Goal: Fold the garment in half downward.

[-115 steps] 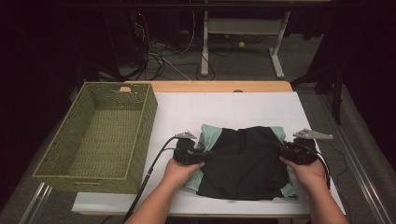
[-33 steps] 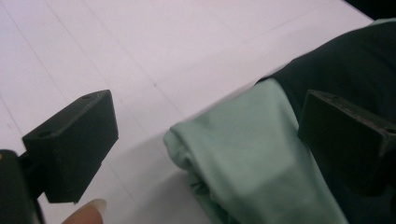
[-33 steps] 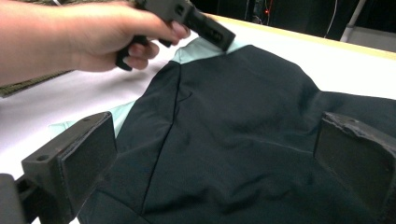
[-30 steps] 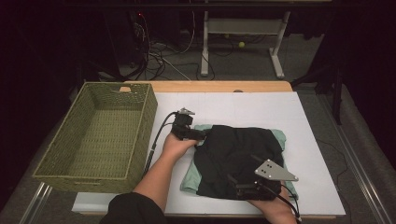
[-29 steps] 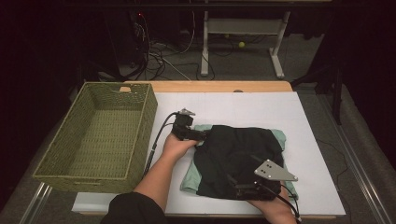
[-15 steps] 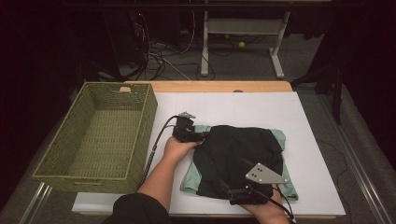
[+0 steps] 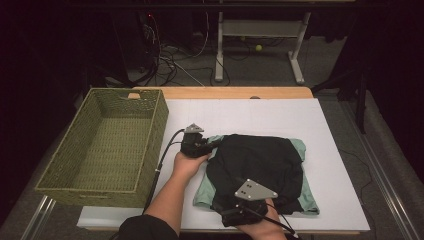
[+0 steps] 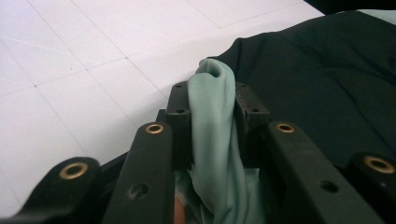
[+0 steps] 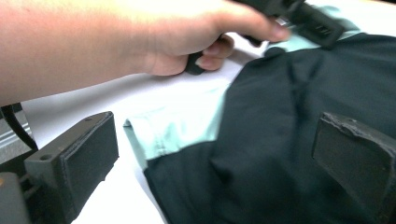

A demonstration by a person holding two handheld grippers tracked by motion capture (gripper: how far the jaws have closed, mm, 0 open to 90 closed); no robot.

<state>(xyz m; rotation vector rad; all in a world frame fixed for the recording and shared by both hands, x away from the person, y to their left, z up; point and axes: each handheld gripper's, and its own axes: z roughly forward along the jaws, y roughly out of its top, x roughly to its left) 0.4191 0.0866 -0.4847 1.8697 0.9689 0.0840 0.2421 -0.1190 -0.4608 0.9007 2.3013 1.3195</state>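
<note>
Left gripper (image 8: pixel 212 100) has just been closing; jaws now pinch a bunched fold of the mint-green garment (image 8: pixel 212 140) at the stack's far-left corner, pads pressing the cloth from both sides. Right gripper (image 9: pixel 210 158) stands wide, nothing between the pads, low at the near-left corner of the folded stack, over the black garment (image 7: pixel 260 162). Black piece lies on top of the mint one; mint edges stick out at left, right and the near side. Stack sits mid-table on the white tabletop (image 7: pixel 250 112), near edge close to the table's front lip. Open room: bare white surface behind and to the right of the stack. Woven basket (image 7: pixel 75 187) sits at the table's left edge, apart from the stack, with the left hand (image 7: pixel 187 162) between them.
</note>
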